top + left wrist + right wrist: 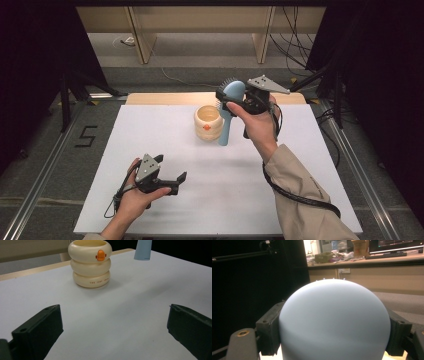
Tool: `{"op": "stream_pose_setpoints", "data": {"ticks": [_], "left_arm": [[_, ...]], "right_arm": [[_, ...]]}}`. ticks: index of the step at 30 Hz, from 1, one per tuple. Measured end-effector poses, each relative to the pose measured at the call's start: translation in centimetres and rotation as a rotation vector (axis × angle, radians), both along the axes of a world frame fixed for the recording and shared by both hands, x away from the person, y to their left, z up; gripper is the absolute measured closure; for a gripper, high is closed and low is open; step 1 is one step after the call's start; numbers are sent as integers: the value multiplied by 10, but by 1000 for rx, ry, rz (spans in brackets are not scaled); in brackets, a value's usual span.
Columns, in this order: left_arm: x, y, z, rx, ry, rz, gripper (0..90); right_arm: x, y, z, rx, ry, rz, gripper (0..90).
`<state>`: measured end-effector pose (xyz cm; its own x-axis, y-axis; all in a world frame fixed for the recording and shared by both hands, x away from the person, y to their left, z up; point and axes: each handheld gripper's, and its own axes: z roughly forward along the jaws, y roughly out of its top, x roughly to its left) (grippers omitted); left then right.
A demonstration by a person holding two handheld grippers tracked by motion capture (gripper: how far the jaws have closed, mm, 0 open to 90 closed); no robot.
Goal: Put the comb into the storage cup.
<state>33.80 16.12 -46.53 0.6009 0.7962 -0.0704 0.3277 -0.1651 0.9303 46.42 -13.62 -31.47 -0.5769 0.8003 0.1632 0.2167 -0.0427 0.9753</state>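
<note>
A cream ring-stacked cup (208,123) with an orange duck bill stands upright at the far middle of the white table (165,145); the left gripper view has this cup (90,263) straight ahead. My right gripper (231,99) is shut on the head of a light blue hairbrush (229,107), held above the table just right of the cup, handle hanging down. Both jaws clamp the sides of the brush's rounded blue back (334,322). The handle's tip (143,250) hangs at the right of the cup. My left gripper (176,181) rests low at the near left, open and empty.
The white board lies on a wooden table top (165,98) whose far edge shows behind the cup. Black cables (295,192) trail from both grippers. Metal rails (45,170) run along the floor on both sides. Desks with clutter (362,255) stand far off.
</note>
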Motion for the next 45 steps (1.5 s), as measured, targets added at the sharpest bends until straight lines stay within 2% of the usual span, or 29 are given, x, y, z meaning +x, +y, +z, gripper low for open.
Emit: {"op": "stream_pose_setpoints", "data": {"ticks": [15,45], "left_arm": [[1,-1,-1,6,-1,2,0],[2,0,-1,4,-1,9,0]], "right_arm": [[5,-3,0,1,-15,-24,208],[13,-3,10,-1,-53,-55,208]]}}
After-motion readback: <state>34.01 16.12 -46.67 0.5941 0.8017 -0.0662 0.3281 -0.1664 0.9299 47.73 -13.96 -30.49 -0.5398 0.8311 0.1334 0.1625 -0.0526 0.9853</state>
